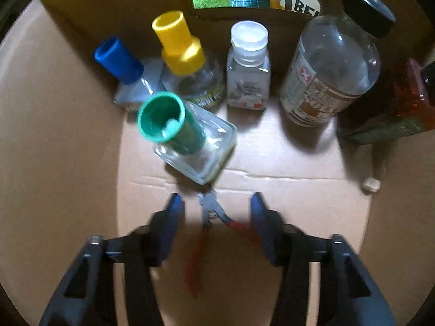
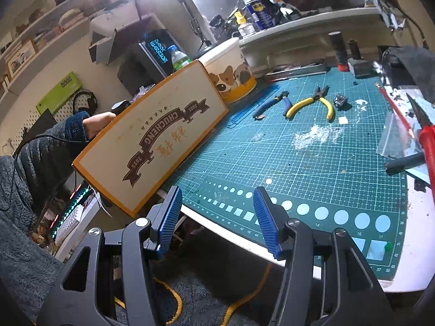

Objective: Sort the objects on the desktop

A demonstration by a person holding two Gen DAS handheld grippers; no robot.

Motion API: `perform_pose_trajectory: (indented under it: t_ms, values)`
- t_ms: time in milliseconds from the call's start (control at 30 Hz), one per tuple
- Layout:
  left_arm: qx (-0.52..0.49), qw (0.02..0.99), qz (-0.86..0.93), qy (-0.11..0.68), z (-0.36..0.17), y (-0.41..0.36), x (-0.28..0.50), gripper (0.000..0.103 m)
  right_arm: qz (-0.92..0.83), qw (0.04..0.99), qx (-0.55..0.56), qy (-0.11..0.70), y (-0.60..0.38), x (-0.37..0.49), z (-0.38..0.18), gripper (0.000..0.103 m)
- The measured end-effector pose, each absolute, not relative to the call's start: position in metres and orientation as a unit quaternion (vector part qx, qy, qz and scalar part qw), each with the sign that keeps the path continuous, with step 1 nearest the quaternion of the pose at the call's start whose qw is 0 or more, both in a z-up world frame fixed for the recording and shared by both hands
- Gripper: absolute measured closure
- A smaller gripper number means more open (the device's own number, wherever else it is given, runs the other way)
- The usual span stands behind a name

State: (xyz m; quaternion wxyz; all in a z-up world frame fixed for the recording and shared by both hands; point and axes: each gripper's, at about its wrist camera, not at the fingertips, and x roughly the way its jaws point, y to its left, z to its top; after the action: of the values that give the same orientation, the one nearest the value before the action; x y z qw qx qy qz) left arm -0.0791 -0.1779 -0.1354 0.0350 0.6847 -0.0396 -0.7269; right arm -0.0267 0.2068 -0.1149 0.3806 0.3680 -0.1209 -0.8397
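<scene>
In the left wrist view I look down into a cardboard box (image 1: 285, 163). Red-handled pliers (image 1: 210, 213) lie on its floor between the fingers of my left gripper (image 1: 216, 200), which stands open with its pads clear of them. Behind the pliers stand a green-capped bottle (image 1: 187, 135), a yellow-capped one (image 1: 187, 65), a blue-capped one (image 1: 122, 65), a small clear bottle (image 1: 248, 68) and a big black-capped glass bottle (image 1: 331, 65). My right gripper (image 2: 217, 191) is open and empty above the desk's front edge. Blue-handled pliers (image 2: 272, 103) and yellow-handled pliers (image 2: 310, 103) lie on the green cutting mat (image 2: 299, 163).
The printed box (image 2: 152, 141) stands at the mat's left edge, with a person's sleeved hand (image 2: 95, 125) behind it. A dog-print tub (image 2: 231, 73) sits behind it. A red-handled tool (image 2: 426, 141) and a plastic bag (image 2: 394, 135) lie at the right. A dark red object (image 1: 394, 103) fills the box's right corner.
</scene>
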Motion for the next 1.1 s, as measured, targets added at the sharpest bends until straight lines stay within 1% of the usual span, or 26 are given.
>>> perform_pose_trajectory:
  t_ms: [33,67,133,200,233,367,500,567,600,633,667,700,733,767,833,900,1100]
  values:
    - [0.69,0.031,-0.722,-0.029,-0.135,-0.179,-0.076,0.076,-0.84,0.381,0.368,-0.12,0.206,-0.027,-0.115,0.05]
    - [0.695,0.035,-0.718,-0.031,-0.135,-0.178,-0.073,0.079,-0.84,0.381,0.368,-0.12,0.206,-0.026,-0.115,0.05]
    - [0.693,0.035,-0.719,-0.036,-0.133,-0.176,-0.066,0.087,-0.84,0.381,0.368,-0.119,0.205,-0.027,-0.114,0.05]
    - [0.689,0.033,-0.724,-0.025,-0.13,-0.176,-0.062,0.09,-0.839,0.382,0.368,-0.119,0.205,-0.026,-0.114,0.05]
    - [0.683,0.03,-0.73,-0.016,-0.127,-0.176,-0.06,0.103,-0.839,0.382,0.368,-0.12,0.205,-0.026,-0.114,0.05]
    - [0.683,0.023,-0.73,-0.028,-0.122,-0.167,-0.052,0.103,-0.838,0.384,0.369,-0.116,0.202,-0.025,-0.114,0.05]
    - [0.696,0.026,-0.714,-0.072,-0.127,-0.151,-0.042,0.103,-0.84,0.382,0.367,-0.115,0.204,-0.023,-0.112,0.05]
    - [0.693,0.028,-0.716,-0.082,-0.126,-0.148,-0.039,0.101,-0.841,0.381,0.366,-0.116,0.205,-0.022,-0.111,0.05]
    - [0.691,0.029,-0.717,-0.087,-0.126,-0.147,-0.037,0.098,-0.842,0.38,0.366,-0.117,0.206,-0.022,-0.111,0.05]
    - [0.691,0.031,-0.717,-0.084,-0.124,-0.148,-0.035,0.087,-0.842,0.379,0.366,-0.116,0.206,-0.022,-0.111,0.05]
    - [0.691,0.033,-0.718,-0.081,-0.123,-0.148,-0.034,0.08,-0.841,0.379,0.367,-0.116,0.206,-0.022,-0.111,0.05]
    - [0.689,0.032,-0.72,-0.077,-0.12,-0.15,-0.031,0.07,-0.841,0.38,0.367,-0.115,0.206,-0.022,-0.111,0.05]
    - [0.687,0.03,-0.723,-0.072,-0.117,-0.151,-0.029,0.065,-0.841,0.38,0.368,-0.115,0.206,-0.022,-0.111,0.05]
    - [0.685,0.031,-0.725,-0.069,-0.114,-0.152,-0.027,0.062,-0.841,0.38,0.368,-0.114,0.205,-0.022,-0.111,0.05]
    - [0.679,0.036,-0.73,-0.065,-0.108,-0.157,-0.022,0.052,-0.841,0.381,0.368,-0.113,0.205,-0.023,-0.111,0.05]
    - [0.675,0.044,-0.734,-0.061,-0.105,-0.162,-0.018,0.051,-0.84,0.381,0.369,-0.114,0.204,-0.023,-0.112,0.05]
    - [0.69,0.035,-0.722,-0.043,-0.12,-0.163,-0.006,0.052,-0.839,0.385,0.367,-0.113,0.201,-0.023,-0.111,0.05]
